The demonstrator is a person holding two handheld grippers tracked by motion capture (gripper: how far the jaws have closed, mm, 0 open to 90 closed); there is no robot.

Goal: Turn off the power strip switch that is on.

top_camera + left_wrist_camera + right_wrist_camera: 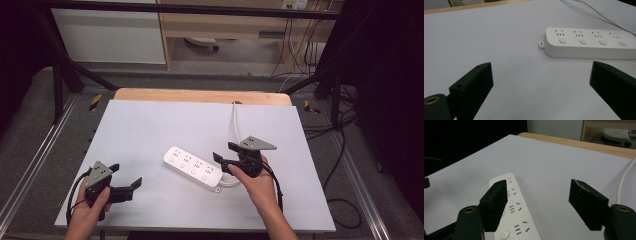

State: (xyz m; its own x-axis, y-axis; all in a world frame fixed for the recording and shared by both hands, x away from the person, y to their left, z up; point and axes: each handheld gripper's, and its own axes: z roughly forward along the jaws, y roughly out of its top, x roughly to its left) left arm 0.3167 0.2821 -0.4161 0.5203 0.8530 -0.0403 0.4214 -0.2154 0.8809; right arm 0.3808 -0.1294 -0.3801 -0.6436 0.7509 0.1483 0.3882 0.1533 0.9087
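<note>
White power strip (193,168) lies mid-desk (150,125). Right tongs (223,152) spread, hovering at its right end; left tongs (125,176) spread, near-left, apart. Looks pre-grasp; next likely closing on the strip.

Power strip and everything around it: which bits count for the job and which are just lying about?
Likely in play:
- white power strip with its cord
- right claw, open, beside the strip's cord end
- left claw, open, apart from the strip

Just lying about:
- loose cables on the floor
- wooden shelf unit behind the table
</note>
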